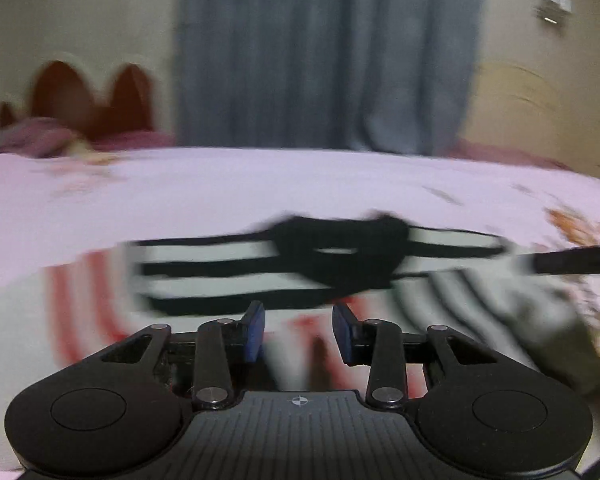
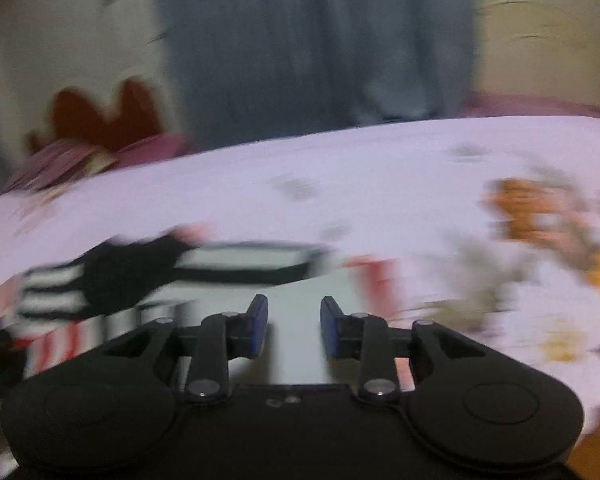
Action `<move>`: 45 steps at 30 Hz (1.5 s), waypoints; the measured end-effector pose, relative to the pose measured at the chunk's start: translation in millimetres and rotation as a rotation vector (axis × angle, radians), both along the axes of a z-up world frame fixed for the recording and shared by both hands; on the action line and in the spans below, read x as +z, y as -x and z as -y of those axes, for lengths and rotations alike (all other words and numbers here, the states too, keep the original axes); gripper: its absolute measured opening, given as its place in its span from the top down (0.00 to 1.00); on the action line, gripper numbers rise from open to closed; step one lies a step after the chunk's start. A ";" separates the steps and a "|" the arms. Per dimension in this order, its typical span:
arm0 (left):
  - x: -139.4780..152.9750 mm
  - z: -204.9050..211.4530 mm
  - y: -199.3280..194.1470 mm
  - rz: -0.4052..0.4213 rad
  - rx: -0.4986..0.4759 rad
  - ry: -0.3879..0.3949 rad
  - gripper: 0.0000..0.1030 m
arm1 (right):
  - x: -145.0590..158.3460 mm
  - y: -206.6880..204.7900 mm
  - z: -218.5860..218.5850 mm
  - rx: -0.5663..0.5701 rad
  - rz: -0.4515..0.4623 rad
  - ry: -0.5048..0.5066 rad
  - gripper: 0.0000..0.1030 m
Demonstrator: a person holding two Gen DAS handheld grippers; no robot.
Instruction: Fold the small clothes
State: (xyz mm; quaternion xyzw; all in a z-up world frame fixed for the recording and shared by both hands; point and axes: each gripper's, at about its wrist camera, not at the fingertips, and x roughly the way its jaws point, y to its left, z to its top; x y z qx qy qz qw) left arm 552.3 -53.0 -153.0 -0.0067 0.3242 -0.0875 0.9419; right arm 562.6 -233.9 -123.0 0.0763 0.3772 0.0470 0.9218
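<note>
No text, label, brand or number can be read in either wrist view; both are smeared by motion blur. The only sign is a small round crosshair mark on the ribbed black body of the left gripper.

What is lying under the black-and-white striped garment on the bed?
A red-and-white striped cloth shows beneath the striped garment, on the bedsheet. Its covered part is hidden.
</note>
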 end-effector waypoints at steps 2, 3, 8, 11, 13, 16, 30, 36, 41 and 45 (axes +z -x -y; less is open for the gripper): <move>-6.3 25.4 -14.0 -0.035 -0.045 0.015 0.64 | -6.2 -4.5 -28.1 0.092 -0.012 0.020 0.74; -11.1 32.3 -19.2 -0.052 -0.045 -0.002 0.63 | -9.5 -7.7 -39.1 0.139 -0.018 0.039 0.73; -24.9 -0.2 -22.7 -0.087 -0.004 -0.039 0.64 | -16.8 -22.9 12.5 -0.087 -0.047 0.161 0.81; -28.8 -12.4 -20.3 -0.089 -0.012 -0.041 0.64 | -19.0 -30.4 58.8 -0.189 -0.100 0.131 0.69; -26.4 -3.0 -20.9 -0.089 0.002 -0.074 0.63 | -15.9 -29.6 63.0 -0.164 -0.106 0.106 0.71; -7.7 12.1 -4.6 -0.035 -0.026 -0.065 0.63 | 5.0 -6.2 54.1 -0.173 -0.034 0.110 0.73; -9.7 15.0 50.4 -0.066 -0.056 -0.019 0.63 | 3.8 88.3 -15.9 -0.032 -0.078 0.149 0.74; -10.7 -7.1 54.3 -0.070 -0.010 0.014 0.63 | -4.2 82.8 -19.1 -0.035 -0.137 0.215 0.75; -22.7 -18.7 52.9 -0.109 -0.009 0.001 0.61 | -9.2 85.6 -24.8 -0.051 -0.169 0.201 0.72; -9.6 -40.3 57.0 -0.083 0.033 0.040 0.60 | 7.3 85.7 -26.3 -0.098 -0.116 0.173 0.68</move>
